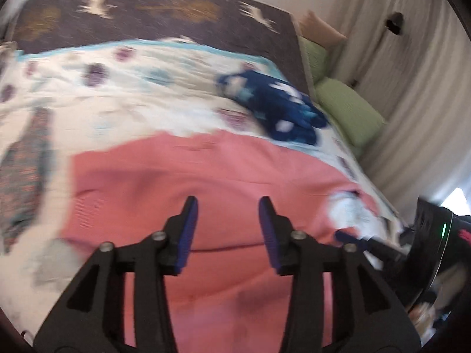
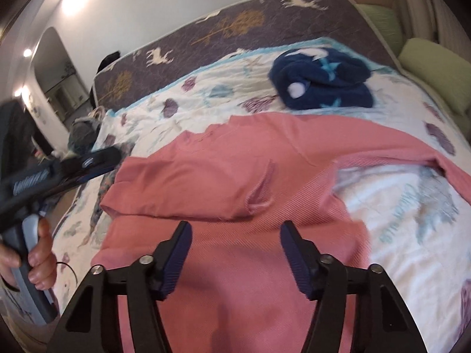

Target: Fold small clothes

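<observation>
Pink top (image 2: 223,176) lay spread across the bed, filling the middle of both views, its left sleeve folded in over the body and the other sleeve trailing off toward 3 o'clock. Left claw (image 1: 228,206) hung above it with jaws spread wide, gripping nothing. Right claw (image 2: 235,229) was parted as well, empty over the lower body of the top. In the right wrist view the left hand (image 2: 38,253) wrapped its handle at 9 o'clock; writing on that tool was too blurred to read. Pale lettering on the quilt (image 2: 397,220) at 3 o'clock could not be made out either. That white quilt carried shell and sea-creature prints with a light blue border. Beyond it, at 12 o'clock, sat a brown bedspread (image 2: 235,26) with white deer and gold trees. Navy blue garment (image 2: 323,79) with pale stars lay bunched at 1 o'clock, well apart from the top. Green cushions (image 2: 435,70) lined the 2 o'clock edge, beside pale curtains (image 1: 412,88).
</observation>
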Available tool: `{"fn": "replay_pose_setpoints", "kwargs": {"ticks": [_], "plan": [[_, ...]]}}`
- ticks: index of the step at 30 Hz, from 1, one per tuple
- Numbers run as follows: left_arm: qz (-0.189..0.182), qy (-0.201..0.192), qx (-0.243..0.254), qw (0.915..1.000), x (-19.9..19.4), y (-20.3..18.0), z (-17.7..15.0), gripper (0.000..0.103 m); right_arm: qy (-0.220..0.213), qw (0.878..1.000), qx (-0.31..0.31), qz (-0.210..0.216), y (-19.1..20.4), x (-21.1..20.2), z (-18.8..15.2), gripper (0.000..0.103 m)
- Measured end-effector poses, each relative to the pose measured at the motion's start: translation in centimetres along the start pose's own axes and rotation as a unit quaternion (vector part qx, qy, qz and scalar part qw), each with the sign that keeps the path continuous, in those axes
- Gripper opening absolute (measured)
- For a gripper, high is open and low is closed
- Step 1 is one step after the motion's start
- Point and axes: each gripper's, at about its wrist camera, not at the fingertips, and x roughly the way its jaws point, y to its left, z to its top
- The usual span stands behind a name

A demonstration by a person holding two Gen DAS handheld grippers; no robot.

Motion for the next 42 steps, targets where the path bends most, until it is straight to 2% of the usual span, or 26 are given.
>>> {"fn": "replay_pose_setpoints", "kwargs": {"ticks": [5,9,12,14,15,16,18,21,23,25,27,29,31,34,37,39,42], "plan": [[0.102,-0.008,-0.047,0.9936,-1.9,7.2,-3.0,0.048,0.046,0.997,0.05,0.042,-1.6,3.7,2.8,0.062],[0.13,0.013,-0.1,0.9864,-2.0,11.5,-5.6,0.05,0.09,0.991,0.088,0.038,-3.5,7.9,4.2,0.062],[0.15,0.033,-0.114,0.9817,-1.0,13.2,-6.6,0.051,0.102,0.988,0.103,0.05,-4.2,10.1,4.6,0.06],[0.16,0.042,-0.111,0.98,-0.2,13.5,-6.8,0.051,0.1,0.989,0.095,0.045,-3.9,10.8,5.0,0.042],[0.161,0.045,-0.109,0.9799,0.2,13.5,-6.7,0.051,0.105,0.99,0.085,0.045,-3.4,11.1,5.2,0.012],[0.16,0.047,-0.106,0.9802,0.7,13.4,-6.6,0.051,0.11,0.989,0.082,0.055,-3.0,11.2,5.3,0.004],[0.166,0.049,-0.104,0.9793,1.5,13.4,-6.3,0.051,0.087,0.991,0.074,0.065,-2.0,10.0,5.8,0.004],[0.184,0.049,-0.097,0.9768,2.4,13.2,-6.2,0.051,0.023,0.998,0.05,0.035,-1.6,6.9,7.4,0.004],[0.177,0.049,-0.098,0.9781,2.5,12.9,-6.2,0.051,-0.014,0.998,0.066,0.019,-3.1,4.6,8.4,0.004],[0.166,0.05,-0.097,0.9802,2.6,12.7,-6.4,0.053,-0.03,0.996,0.078,-0.022,-5.3,3.5,9.3,0.004],[0.166,0.052,-0.09,0.9807,2.9,12.3,-6.7,0.056,-0.012,0.995,0.094,-0.036,-7.6,3.7,9.3,0.005],[0.174,0.055,-0.083,0.9797,3.3,12.1,-6.8,0.056,0.027,0.994,0.107,-0.016,-9.0,4.9,8.4,0.006],[0.185,0.058,-0.081,0.9776,3.6,12.0,-6.9,0.056,0.047,0.994,0.101,-0.019,-9.3,5.8,7.3,0.007],[0.204,0.063,-0.081,0.9736,3.6,12.2,-7.0,0.058,0.049,0.993,0.103,-0.023,-9.9,6.5,6.2,0.007],[0.205,0.056,-0.088,0.9732,2.9,12.2,-7.0,0.058,0.046,0.992,0.117,-0.02,-10.8,6.3,6.4,0.007],[0.196,0.038,-0.091,0.9757,2.1,11.8,-6.8,0.058,0.043,0.992,0.117,-0.026,-11.0,5.9,6.7,0.009],[0.14,0.012,-0.076,0.9872,1.0,10.1,-6.2,0.058,0.041,0.992,0.12,-0.023,-11.2,5.8,6.9,0.009]]}}
